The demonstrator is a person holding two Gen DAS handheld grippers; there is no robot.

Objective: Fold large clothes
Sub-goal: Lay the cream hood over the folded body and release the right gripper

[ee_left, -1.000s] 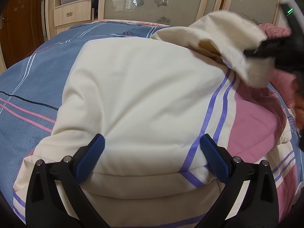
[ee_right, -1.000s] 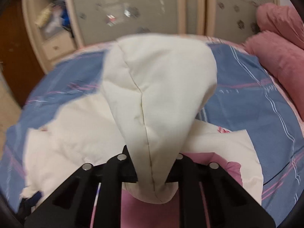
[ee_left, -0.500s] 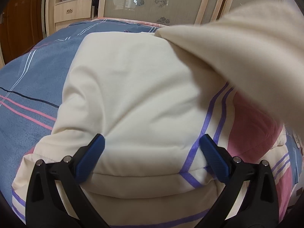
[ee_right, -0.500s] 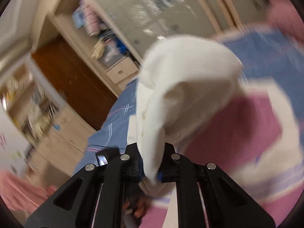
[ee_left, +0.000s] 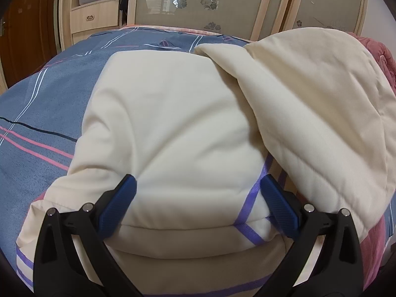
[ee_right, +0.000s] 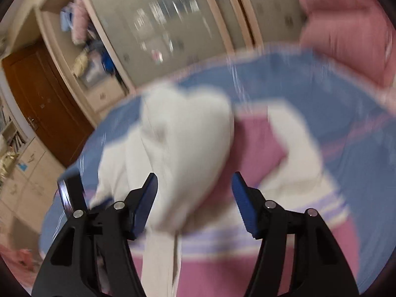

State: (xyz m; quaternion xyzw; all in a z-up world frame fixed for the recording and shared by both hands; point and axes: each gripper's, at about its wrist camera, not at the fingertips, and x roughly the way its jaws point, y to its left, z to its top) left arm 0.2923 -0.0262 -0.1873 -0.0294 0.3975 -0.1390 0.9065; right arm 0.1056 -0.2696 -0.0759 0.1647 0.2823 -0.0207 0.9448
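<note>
My left gripper [ee_left: 198, 203] has its blue-padded jaws spread wide, one on each side of a puffed fold of the cream quilted garment with purple stripes and a pink panel [ee_left: 173, 123]; the pads stand at the fold's flanks, and I can't tell whether they touch it. My right gripper [ee_right: 195, 198] is opening its jaws, and the cream flap [ee_right: 188, 148] hangs between them, clear of the right pad; whether it brushes the left one the blur hides.

The garment lies spread on the blue striped bedspread [ee_left: 42, 104], one part already folded over onto its right side. I judge it soft, thick and light for its bulk: it holds rounded billows instead of lying flat, so folds will spring back unless pressed down. The shell looks smooth, so a shallow pinch may slip. I would take hold deep at a seamed edge or at the striped hem, where layers stack and give the pads something to bite.

The right wrist view is smeared by motion, so the flap's edges and the dark thing at its lower left [ee_right: 71, 193] are hard to read. The garment's near edge runs under my jaws and out of frame. Beyond the bed stand frosted wardrobe doors [ee_left: 198, 2] and a pink quilt [ee_right: 346, 29].
</note>
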